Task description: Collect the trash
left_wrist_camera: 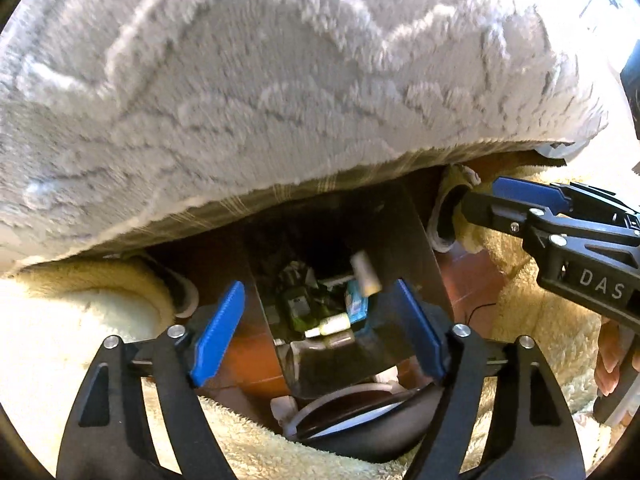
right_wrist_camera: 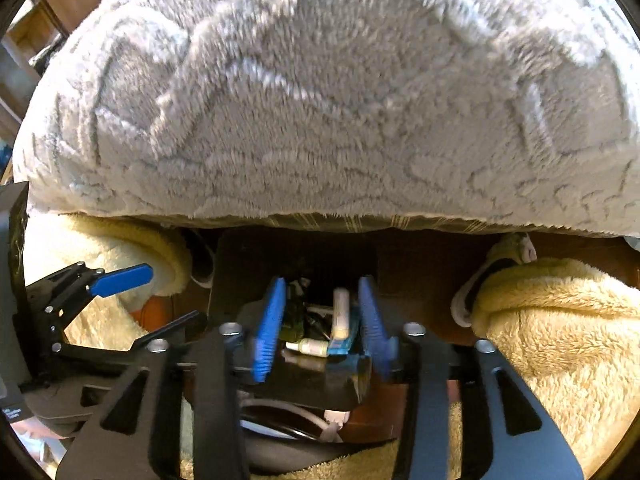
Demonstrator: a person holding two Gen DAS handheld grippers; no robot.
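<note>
Holding nothing: left gripper (left_wrist_camera: 318, 330) with blue pads, jaws wide apart.
Right gripper (right_wrist_camera: 320, 328): half open, empty.
Below: dark square bin (left_wrist_camera: 404, 240), small white tube (left_wrist_camera: 365, 273) dropping in.

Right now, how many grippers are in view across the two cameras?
2. The left gripper hangs open over the dark bin; the right gripper is open above the same bin, a white tube between its fingers, untouched. Nothing suggests more.

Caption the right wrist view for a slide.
Open right gripper above a dark trash bin holding small bottles, beneath a grey fleece blanket.
</note>
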